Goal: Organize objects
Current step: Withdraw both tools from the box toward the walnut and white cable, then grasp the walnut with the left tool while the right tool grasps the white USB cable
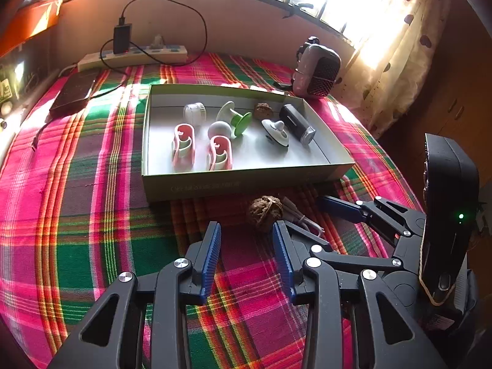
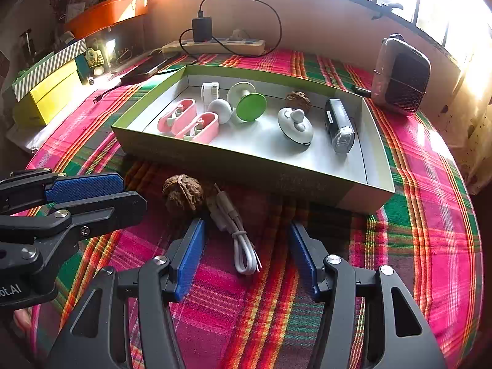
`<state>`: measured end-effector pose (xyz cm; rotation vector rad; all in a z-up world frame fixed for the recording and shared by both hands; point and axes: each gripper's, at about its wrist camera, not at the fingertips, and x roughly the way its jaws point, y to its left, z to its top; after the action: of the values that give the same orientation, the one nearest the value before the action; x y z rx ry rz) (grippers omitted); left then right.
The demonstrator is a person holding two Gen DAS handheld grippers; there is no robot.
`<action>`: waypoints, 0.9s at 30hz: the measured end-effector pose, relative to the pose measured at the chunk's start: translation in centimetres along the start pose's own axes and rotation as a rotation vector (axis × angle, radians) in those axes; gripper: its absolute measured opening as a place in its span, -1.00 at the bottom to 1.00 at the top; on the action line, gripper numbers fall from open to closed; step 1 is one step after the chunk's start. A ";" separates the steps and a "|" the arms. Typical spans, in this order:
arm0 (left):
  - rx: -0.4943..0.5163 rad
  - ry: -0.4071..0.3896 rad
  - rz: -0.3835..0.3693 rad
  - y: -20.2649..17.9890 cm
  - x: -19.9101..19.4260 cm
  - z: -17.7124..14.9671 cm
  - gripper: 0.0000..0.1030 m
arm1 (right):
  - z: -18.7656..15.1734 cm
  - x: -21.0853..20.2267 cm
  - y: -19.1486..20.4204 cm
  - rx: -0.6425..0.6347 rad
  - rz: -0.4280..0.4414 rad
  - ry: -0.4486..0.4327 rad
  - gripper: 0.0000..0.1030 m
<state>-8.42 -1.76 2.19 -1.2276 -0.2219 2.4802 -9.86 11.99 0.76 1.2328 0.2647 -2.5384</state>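
A: Why is the cardboard box [image 2: 363, 196] sitting open in the middle of the plaid cloth [image 2: 430, 246]?

B: It's serving as the collecting tray, I'd judge. Smooth plastic pieces are already lying inside: two pink clips [image 2: 196, 126], a green spool [image 2: 250, 106], a white knob [image 2: 295, 124], a black lamp [image 2: 338, 126] and a wrinkled walnut [image 2: 298, 100] at the far side.

A: And what's waiting outside?

B: A second rough, brown walnut [image 2: 183, 193] is resting just near the box's front wall, touching a coiled white cable [image 2: 240, 240].

A: The grippers?

B: The left gripper [image 1: 246, 246] is hovering just short of the walnut, fingers spread and empty. The right gripper [image 2: 246, 246] is straddling the cable, fingers wide, not pinching it.
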 end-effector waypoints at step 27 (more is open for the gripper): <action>0.012 0.065 0.059 -1.6 3.5 1.2 -0.34 | -0.2 -0.3 -3.2 0.030 0.023 -0.015 -0.28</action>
<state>-10.90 1.14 0.79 -1.3254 -0.1556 2.4826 -10.63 15.12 0.94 1.2204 0.2085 -2.5393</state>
